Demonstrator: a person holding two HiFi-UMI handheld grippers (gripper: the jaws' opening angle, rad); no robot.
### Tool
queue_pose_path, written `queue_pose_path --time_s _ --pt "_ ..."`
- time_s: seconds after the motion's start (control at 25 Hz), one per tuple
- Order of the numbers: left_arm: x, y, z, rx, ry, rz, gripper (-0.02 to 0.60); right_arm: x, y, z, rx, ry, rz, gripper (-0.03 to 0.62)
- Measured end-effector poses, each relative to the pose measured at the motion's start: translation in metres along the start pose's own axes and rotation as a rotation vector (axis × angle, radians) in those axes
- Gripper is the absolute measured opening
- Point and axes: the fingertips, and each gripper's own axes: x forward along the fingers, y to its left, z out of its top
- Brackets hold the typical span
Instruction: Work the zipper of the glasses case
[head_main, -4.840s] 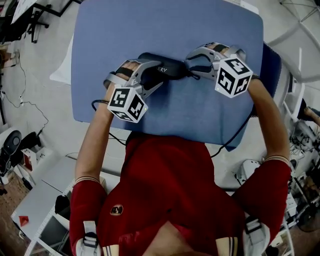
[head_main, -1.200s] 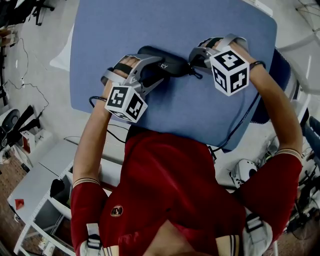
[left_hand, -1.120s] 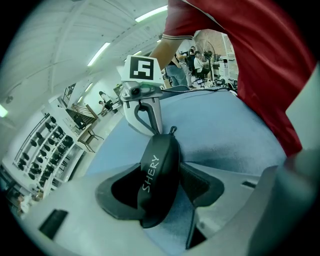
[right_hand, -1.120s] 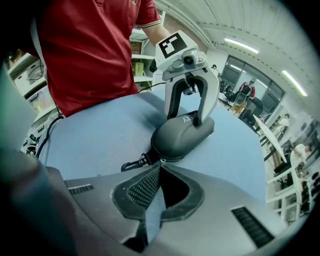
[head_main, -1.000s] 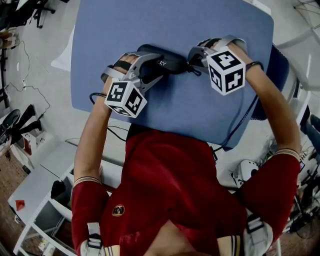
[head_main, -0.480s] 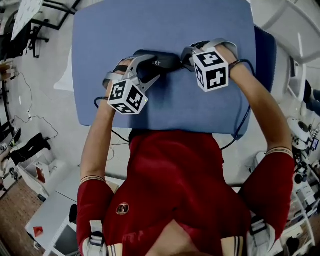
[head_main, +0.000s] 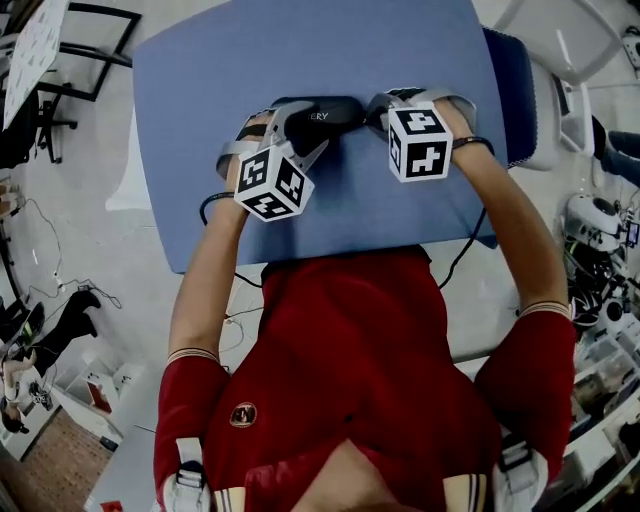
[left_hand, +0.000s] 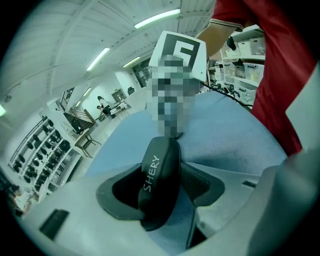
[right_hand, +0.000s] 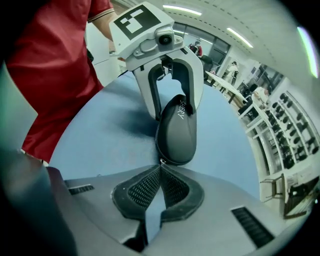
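Blue-topped table (head_main: 300, 60), black glasses case (head_main: 335, 112) lying on it (white lettering up)

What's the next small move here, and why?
Probably draw the right gripper along the seam of the glasses case, taking the zipper pull with it. Its jaws are shut with the pull at their tips, and the left gripper clamps the case steady on the blue table.
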Motion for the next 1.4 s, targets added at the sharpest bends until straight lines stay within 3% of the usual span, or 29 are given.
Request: queue_pose_path --time_s 0.6,1.08,1.4 --pt "0.001 0.0 0.002 0.011 -0.024 -0.014 0.239 0.006 0.013 0.027 0.478 -0.077 -0.193 0.0" --pt "0.003 -0.003 0.002 0.021 0.001 -0.008 0.239 0.012 0.015 0.044 0.637 -0.103 -0.308 0.0" --pt "-0.003 -0.012 0.003 0.058 0.005 -0.03 0.239 0.015 0.022 0.052 0.637 -0.126 -0.311 0.0"
